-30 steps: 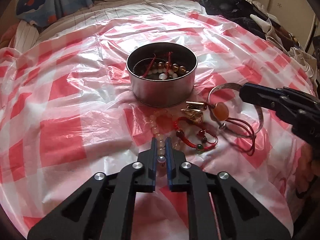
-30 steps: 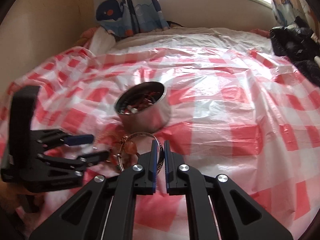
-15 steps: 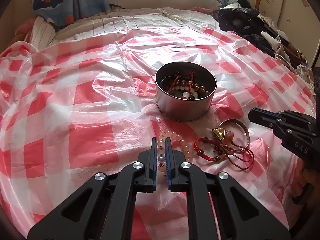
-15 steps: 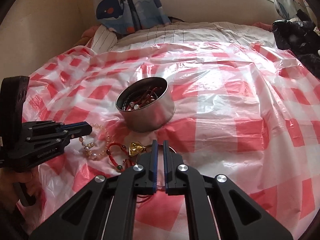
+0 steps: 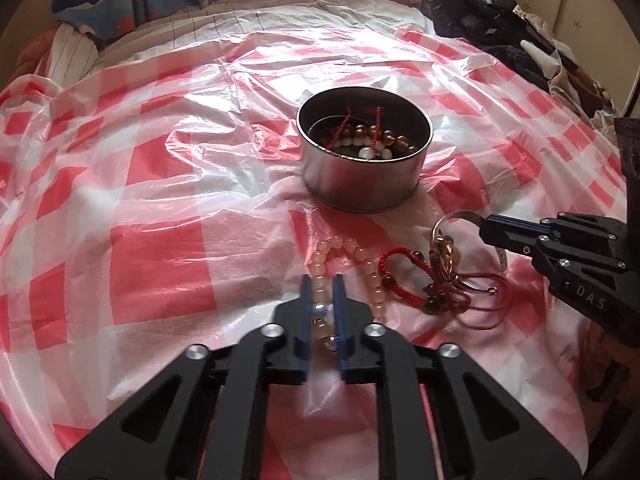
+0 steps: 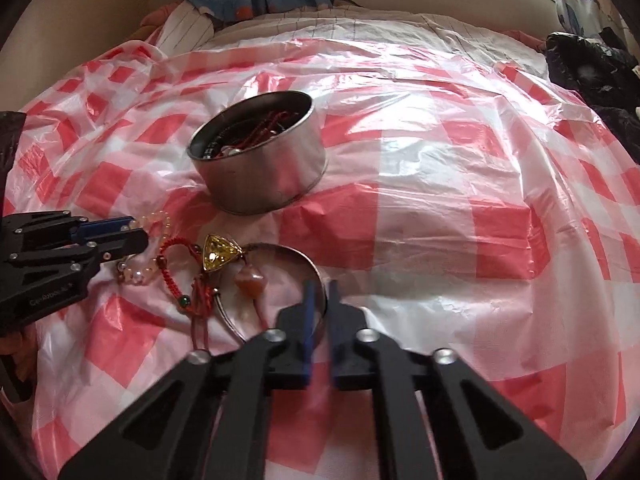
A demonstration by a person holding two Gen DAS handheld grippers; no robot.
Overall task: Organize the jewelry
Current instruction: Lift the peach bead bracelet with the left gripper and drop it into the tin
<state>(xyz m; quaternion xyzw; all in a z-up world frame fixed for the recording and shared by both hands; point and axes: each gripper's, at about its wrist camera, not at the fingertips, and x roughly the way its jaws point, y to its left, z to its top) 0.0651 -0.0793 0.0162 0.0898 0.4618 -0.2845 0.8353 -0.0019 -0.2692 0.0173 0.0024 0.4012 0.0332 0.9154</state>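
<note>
Both tongs pinch jewelry on the checked sheet (image 5: pixel 152 248): left (image 5: pixel 322 284) beads (image 5: pixel 344 246), right (image 6: pixel 320 292) bangle (image 6: pixel 308 260).

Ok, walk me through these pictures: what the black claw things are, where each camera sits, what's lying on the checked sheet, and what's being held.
Nobody's robot here: a person holds a black two-finger gripper in each hand, and a fisheye camera on each one looks forward along its fingers.

The left view looks over the left gripper. It is shut on a pale pink bead bracelet, whose loop lies on the red-and-white checked plastic sheet.

The right view looks over the right gripper. It is shut on the rim of a thin silver metal bangle.

Also on the sheet: a red braided cord bracelet, a yellow triangular gem pendant, and a round silver metal tin already holding beaded bracelets.

Each gripper also shows at the side of the other's view.
</note>
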